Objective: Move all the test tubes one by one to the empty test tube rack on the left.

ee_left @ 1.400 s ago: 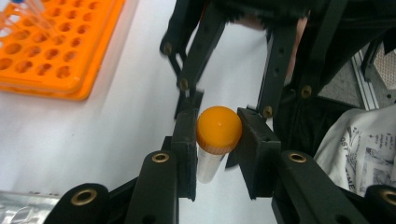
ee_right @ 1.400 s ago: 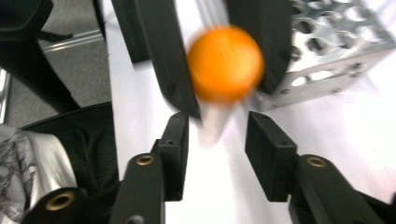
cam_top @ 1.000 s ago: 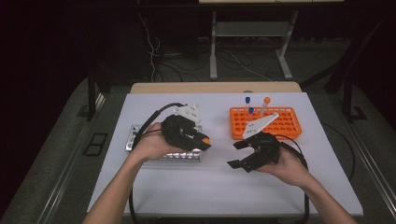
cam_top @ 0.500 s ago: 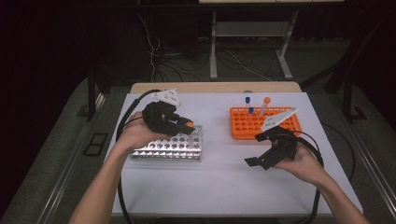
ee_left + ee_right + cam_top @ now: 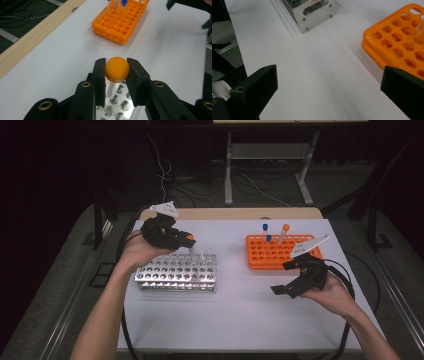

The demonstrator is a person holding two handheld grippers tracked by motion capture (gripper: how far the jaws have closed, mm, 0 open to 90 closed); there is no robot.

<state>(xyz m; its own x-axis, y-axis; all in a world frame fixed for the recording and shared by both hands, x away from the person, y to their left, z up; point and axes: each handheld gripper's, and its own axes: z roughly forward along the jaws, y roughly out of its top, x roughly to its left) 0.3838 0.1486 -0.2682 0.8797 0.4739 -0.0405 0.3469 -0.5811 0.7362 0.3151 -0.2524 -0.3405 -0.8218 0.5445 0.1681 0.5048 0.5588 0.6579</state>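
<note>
While the left gripper [image 5: 186, 241] holds an orange-capped tube [image 5: 115, 75] just under its cap, the jaws pinched close on either side of it, the tube hangs nearly upright below them, its long axis pointing down at the metal rack [image 5: 176, 273]. From the left gripper view, the rack's holes [image 5: 115, 99] lie directly beneath the tube's lower end, so the tube looks to be over the rack's far right corner and not yet seated, though I cannot tell how far the tip stands clear of the holes. What the coming move turns on, I judge, is keeping that axis lined up with one hole straight below the jaws before lowering.

The right gripper [image 5: 295, 279] holds nothing; its jaws have just been opening and now stand wide apart over bare table [image 5: 317, 82]. The orange rack [image 5: 280, 251], with a few capped tubes standing in it, lies just ahead of it and to one side, while the metal rack sits well apart from it. The left hand is plainly the nearer to the metal rack.
</note>
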